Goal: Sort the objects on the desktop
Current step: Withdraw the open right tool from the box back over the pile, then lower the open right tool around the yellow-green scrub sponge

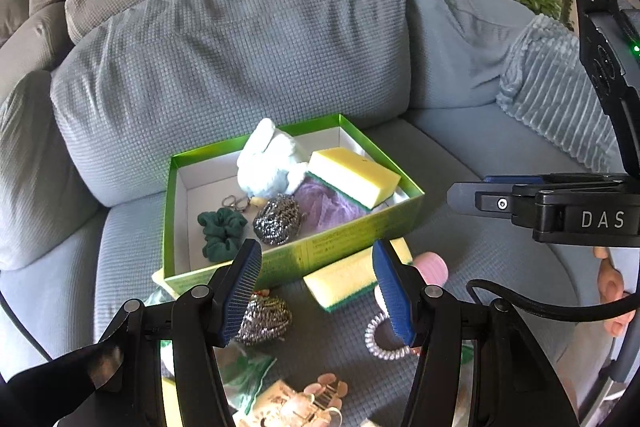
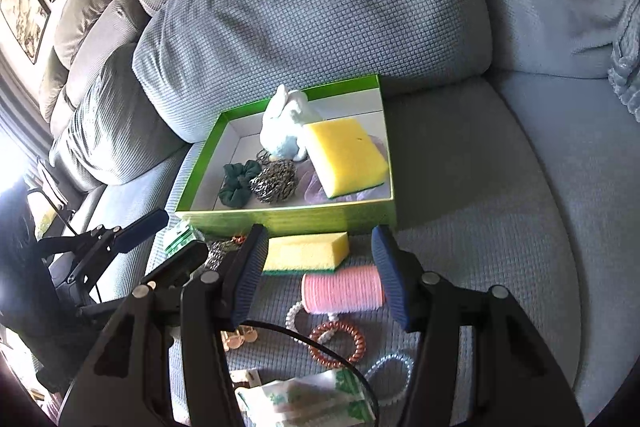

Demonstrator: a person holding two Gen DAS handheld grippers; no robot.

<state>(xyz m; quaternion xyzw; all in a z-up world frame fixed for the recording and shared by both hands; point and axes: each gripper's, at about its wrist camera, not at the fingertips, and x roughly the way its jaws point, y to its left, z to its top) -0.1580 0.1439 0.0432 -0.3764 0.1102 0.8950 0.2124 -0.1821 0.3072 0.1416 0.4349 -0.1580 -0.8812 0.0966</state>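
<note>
A green box (image 1: 344, 247) (image 2: 288, 217) sits on the grey sofa seat. It holds a yellow sponge (image 1: 354, 177) (image 2: 344, 157), a white plush (image 1: 268, 163) (image 2: 286, 123), a steel scourer (image 1: 278, 215) (image 2: 276, 183), a green scrunchie (image 1: 222, 229) (image 2: 238, 185) and purple cloth (image 1: 328, 205). In front lie a second sponge (image 1: 344, 281) (image 2: 306, 253), a second scourer (image 1: 264, 317), a pink roller (image 2: 342, 293) and coil hair ties (image 2: 338, 343). My left gripper (image 1: 318, 291) is open and empty above them. My right gripper (image 2: 320, 275) is open and empty over the roller and sponge.
Big sofa back cushions (image 1: 240, 67) rise right behind the box. Green-printed packets (image 2: 308, 403) and gold hair clips (image 1: 320, 395) lie at the near edge. A ribbed blue cushion (image 1: 560, 87) lies at the right. The right gripper's body (image 1: 560, 211) shows in the left wrist view.
</note>
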